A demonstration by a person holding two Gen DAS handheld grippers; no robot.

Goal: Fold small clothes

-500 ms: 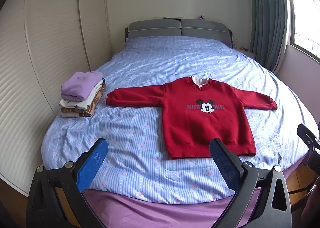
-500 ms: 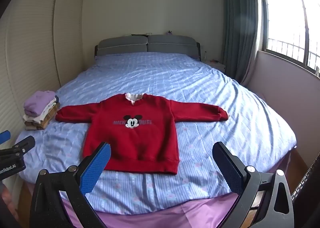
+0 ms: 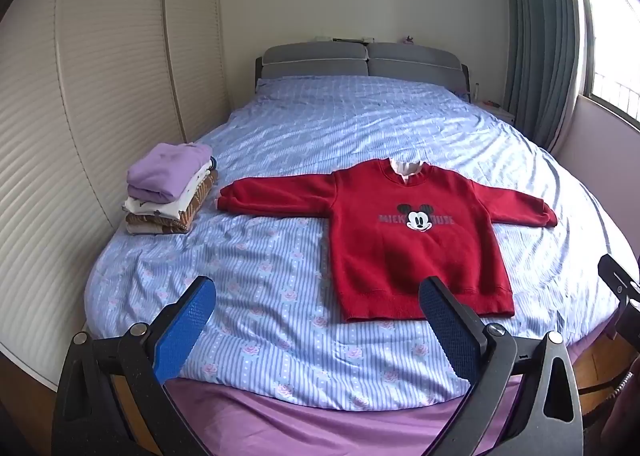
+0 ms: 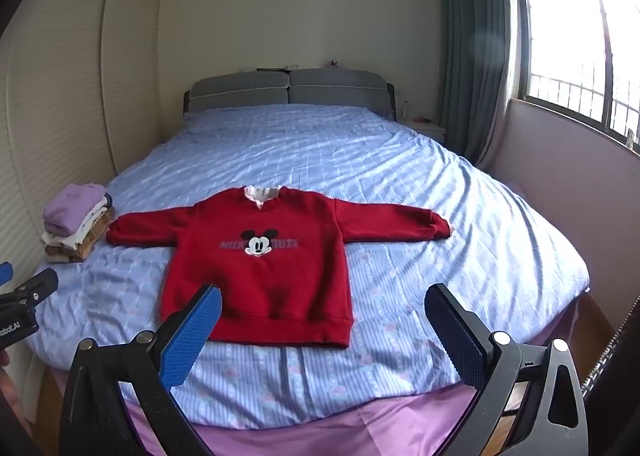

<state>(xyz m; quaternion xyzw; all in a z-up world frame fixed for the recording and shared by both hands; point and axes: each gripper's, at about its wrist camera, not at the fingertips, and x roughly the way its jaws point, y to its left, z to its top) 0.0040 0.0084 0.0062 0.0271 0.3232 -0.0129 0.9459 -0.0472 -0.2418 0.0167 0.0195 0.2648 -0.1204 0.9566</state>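
Note:
A red sweatshirt [image 3: 404, 240] [image 4: 264, 256] with a cartoon mouse print lies flat, face up, on the blue striped bedspread [image 3: 280, 264] [image 4: 400, 288], both sleeves spread out sideways. My left gripper [image 3: 318, 292] hovers open over the bed's near edge, left of the hem, with nothing between its blue pads. My right gripper [image 4: 322, 298] is open too and holds nothing, above the hem's right corner. Neither touches the cloth. A stack of folded clothes [image 3: 170, 190] [image 4: 76, 222], a purple one on top, sits at the bed's left edge.
A slatted wardrobe [image 3: 80, 136] runs close along the bed's left side. The grey headboard [image 4: 288, 90] is at the far end. On the right are a curtain [image 4: 472, 64] and a window [image 4: 580, 52]. A purple sheet [image 3: 320, 428] hangs over the near edge.

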